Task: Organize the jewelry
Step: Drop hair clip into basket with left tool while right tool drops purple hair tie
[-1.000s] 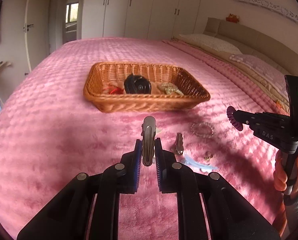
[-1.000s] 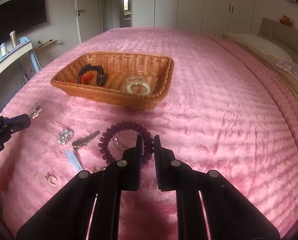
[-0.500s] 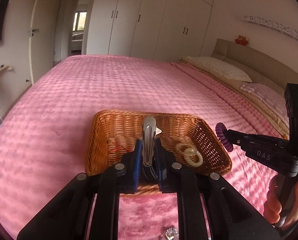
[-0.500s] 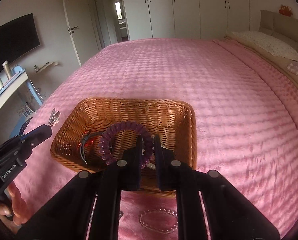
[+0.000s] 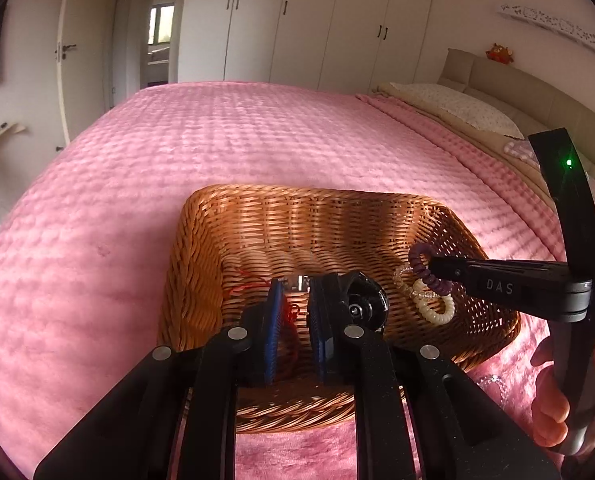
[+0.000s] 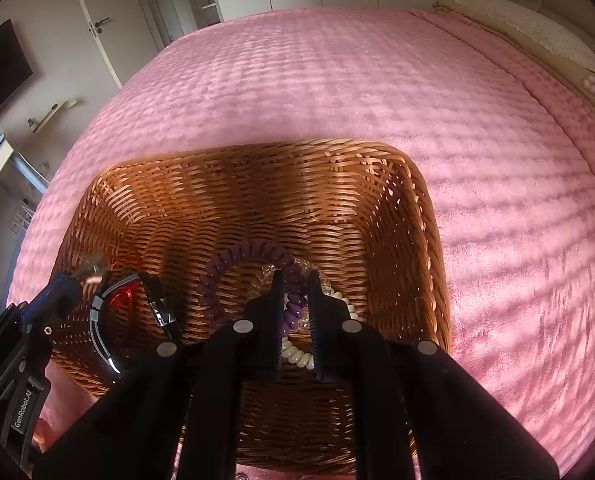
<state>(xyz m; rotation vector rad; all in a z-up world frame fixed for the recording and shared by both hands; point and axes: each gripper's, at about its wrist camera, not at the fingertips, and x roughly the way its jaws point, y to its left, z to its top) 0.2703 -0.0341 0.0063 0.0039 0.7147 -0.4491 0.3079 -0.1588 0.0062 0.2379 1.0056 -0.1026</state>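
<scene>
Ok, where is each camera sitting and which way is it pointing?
Left wrist: on left gripper, looking down into basket; its fingers, right gripper and right hand show.
Right wrist: on right gripper, over basket's near rim; its own fingers and left gripper show.
Shared: basket, coil, both grippers.

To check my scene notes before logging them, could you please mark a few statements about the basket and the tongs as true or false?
1. The purple coil hair tie sits between the right tongs, over the wicker basket. True.
2. The basket rests on a blue bedspread. False: the bedspread is pink.
3. A white coil tie lies inside the basket. True.
4. The black band lies outside the basket. False: it is inside.
</scene>
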